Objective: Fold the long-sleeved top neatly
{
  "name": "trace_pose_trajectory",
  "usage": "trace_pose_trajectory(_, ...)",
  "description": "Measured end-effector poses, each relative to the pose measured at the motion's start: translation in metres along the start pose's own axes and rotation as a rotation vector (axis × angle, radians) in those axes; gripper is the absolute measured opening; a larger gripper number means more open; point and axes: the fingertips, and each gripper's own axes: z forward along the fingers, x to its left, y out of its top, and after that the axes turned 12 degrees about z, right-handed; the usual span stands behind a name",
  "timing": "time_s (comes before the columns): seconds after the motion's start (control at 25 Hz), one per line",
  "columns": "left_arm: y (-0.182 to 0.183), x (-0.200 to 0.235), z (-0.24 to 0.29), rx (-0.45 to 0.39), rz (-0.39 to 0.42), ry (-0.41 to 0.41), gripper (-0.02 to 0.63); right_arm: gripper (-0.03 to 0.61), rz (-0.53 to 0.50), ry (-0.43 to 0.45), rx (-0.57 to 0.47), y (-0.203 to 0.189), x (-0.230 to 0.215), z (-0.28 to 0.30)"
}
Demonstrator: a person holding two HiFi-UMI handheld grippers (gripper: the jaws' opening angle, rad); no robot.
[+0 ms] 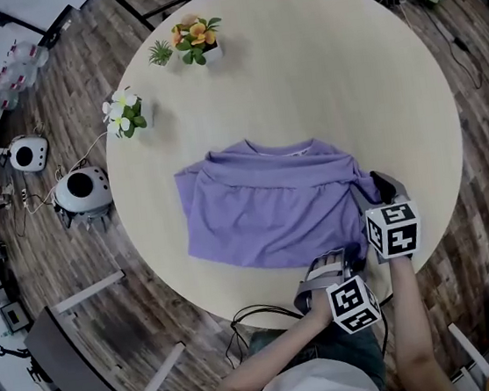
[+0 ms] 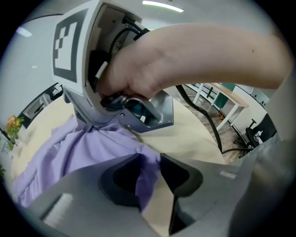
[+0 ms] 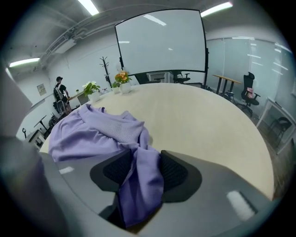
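Note:
A purple long-sleeved top (image 1: 263,201) lies partly folded on the round beige table (image 1: 344,72), its neckline toward the far side. My left gripper (image 1: 329,270) is at the top's near right hem and shut on purple cloth (image 2: 147,178). My right gripper (image 1: 383,189) sits at the top's right edge, shut on a bunched strip of the same fabric (image 3: 141,178) that hangs through its jaws. In the left gripper view the right gripper (image 2: 134,111) and the hand holding it fill the upper part.
Two small flower pots stand at the table's far left: orange flowers (image 1: 196,38) and white flowers (image 1: 125,112). Cables hang off the near table edge (image 1: 259,317). White round devices (image 1: 83,190) sit on the wooden floor to the left. A person (image 3: 59,92) stands far off.

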Motion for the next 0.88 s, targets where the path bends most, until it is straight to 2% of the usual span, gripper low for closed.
trace_pose_trajectory(0.12,-0.001,0.002,0.000,-0.005,0.010,0.024,0.133,0.180,-0.025,0.011,0.001,-0.001,0.007,0.002)
trace_pose_trajectory(0.28,-0.003,0.009,0.000,-0.019,-0.032,0.061,0.071,0.121,-0.013,0.044,0.013,-0.003,0.013,0.004)
trace_pose_trajectory(0.48,-0.001,0.011,-0.004,-0.060,-0.107,0.055,0.052,0.103,0.051,0.069,0.017,-0.002,0.012,0.001)
trace_pose_trajectory(0.88,0.023,0.001,-0.029,-0.159,-0.116,0.041,0.051,0.098,0.143,0.023,0.004,-0.001,-0.008,-0.025)
